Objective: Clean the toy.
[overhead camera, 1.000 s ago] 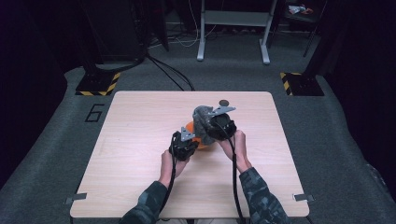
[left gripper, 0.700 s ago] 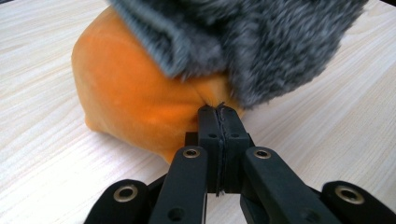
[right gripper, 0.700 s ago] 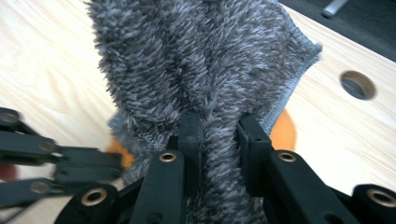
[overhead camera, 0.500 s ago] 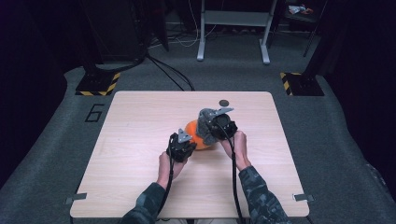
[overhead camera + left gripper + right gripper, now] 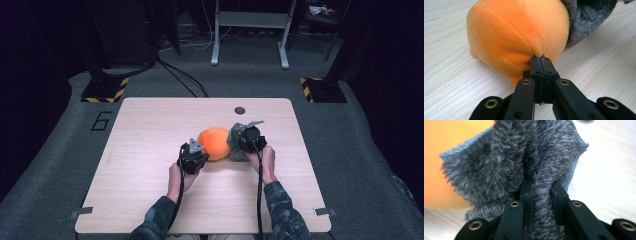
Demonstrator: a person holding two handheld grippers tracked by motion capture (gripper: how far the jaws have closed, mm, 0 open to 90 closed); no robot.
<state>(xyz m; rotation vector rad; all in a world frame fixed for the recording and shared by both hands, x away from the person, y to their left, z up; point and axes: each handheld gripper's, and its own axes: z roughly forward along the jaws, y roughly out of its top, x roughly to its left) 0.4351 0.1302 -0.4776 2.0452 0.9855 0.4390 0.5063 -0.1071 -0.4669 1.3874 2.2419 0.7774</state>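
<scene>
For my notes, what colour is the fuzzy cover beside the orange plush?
Grey fuzzy cover, clearest in the right gripper view.

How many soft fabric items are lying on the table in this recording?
2. An orange plush sits near the table's middle, pinched by the left tool. A grey fuzzy cloth lies against its right side, clamped in the right tool. Anything beneath them is hidden.

On the table (image 5: 150, 200), the left hand-held gripper (image 5: 196, 154) and right hand-held gripper (image 5: 240, 142) flank an orange plush ball (image 5: 214, 142).
</scene>
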